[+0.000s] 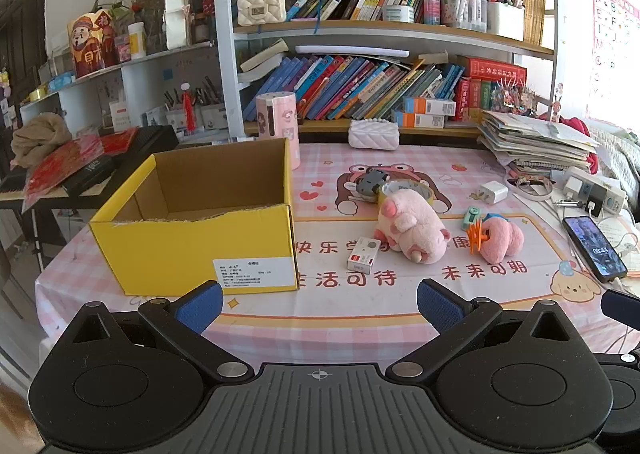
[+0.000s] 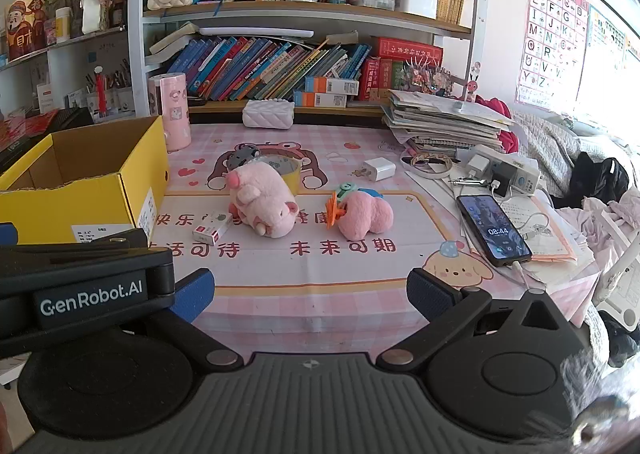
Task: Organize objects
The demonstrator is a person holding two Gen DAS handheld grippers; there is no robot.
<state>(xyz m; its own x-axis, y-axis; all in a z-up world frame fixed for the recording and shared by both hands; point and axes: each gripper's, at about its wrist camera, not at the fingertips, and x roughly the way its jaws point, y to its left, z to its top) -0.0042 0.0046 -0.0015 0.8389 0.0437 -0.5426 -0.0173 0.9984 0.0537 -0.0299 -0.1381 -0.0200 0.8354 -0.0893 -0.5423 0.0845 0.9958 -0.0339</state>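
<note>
left gripper: jaws wide, holding nothing, near table edge
right gripper: jaws wide, nothing held
toys: small box, pink pig, pink plush mid-table
yellow box: left, open
phone: fully seen in the right wrist view only

We look from two low viewpoints at the near edge of the table, both facing the bookshelf behind it. In the left wrist view we sit closer to the yellow cardboard box, which fills the left foreground; in the right wrist view we stand further to the box's right, taking in the phone and the alphabet poster. Both views share the pink pig plush and the box.
</note>
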